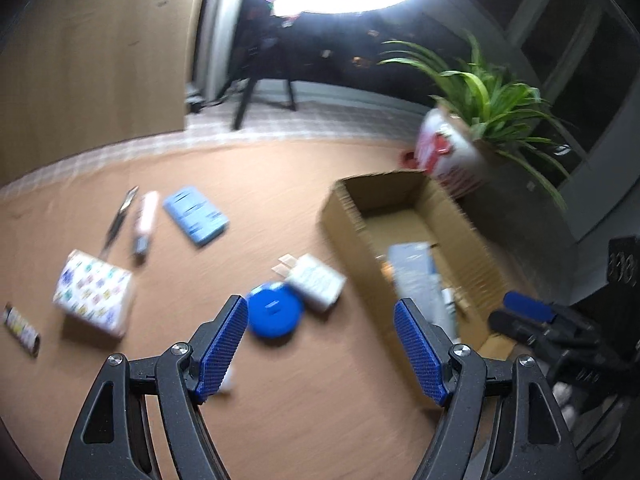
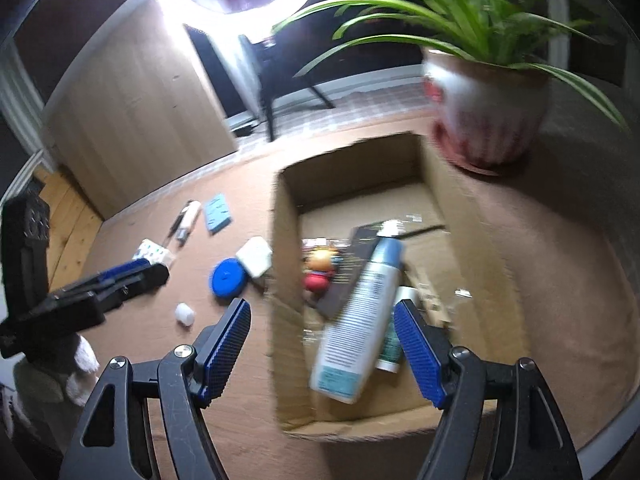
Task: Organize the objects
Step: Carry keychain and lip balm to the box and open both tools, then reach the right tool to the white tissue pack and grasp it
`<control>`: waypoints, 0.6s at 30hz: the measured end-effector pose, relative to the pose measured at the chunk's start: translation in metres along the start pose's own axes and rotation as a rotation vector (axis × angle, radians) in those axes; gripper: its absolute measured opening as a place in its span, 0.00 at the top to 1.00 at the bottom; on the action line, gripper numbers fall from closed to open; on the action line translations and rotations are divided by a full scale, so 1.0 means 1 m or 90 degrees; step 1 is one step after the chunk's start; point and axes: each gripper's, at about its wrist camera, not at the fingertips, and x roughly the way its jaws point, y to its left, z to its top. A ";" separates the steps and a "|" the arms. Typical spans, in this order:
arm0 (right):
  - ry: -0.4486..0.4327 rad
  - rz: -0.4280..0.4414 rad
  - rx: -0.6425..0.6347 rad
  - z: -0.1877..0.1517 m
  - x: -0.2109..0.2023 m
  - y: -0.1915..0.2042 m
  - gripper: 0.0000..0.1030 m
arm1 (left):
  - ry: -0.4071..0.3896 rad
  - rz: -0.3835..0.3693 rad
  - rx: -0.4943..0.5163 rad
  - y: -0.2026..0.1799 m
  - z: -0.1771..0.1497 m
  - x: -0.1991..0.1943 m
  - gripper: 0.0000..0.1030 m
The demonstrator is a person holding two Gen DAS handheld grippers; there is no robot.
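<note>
The job is putting loose stuff into the cardboard box, & it looks abt half done. The box is sitting on the tabletop near the plant pot. Inside, a big spray bottle is lying on a dark flat pack w/ a small red toy beside it.

Stuff still waiting outside, big to small: the dotted box, the blue card pack, the white box, the blue round lid, the pens, the little white cap.

The lid is prob. next, being closest. Good way: come down straight over it, pinch across its edges, lift clear of the box wall, then let go low inside.

The left claw is spread wide & holding nothing, hanging above the tabletop by the lid. The right claw is spread too & empty, hanging over the box's near end w/ the bottle below it, not pinched.
</note>
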 end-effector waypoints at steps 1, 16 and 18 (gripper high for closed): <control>0.005 0.007 -0.008 0.002 0.004 0.006 0.31 | 0.002 0.005 -0.011 0.010 -0.004 -0.003 0.24; 0.092 0.177 -0.128 0.039 0.087 0.134 0.31 | -0.012 0.082 -0.165 0.149 -0.058 -0.061 0.25; 0.107 0.193 -0.137 0.045 0.100 0.149 0.31 | -0.012 0.090 -0.176 0.161 -0.063 -0.067 0.26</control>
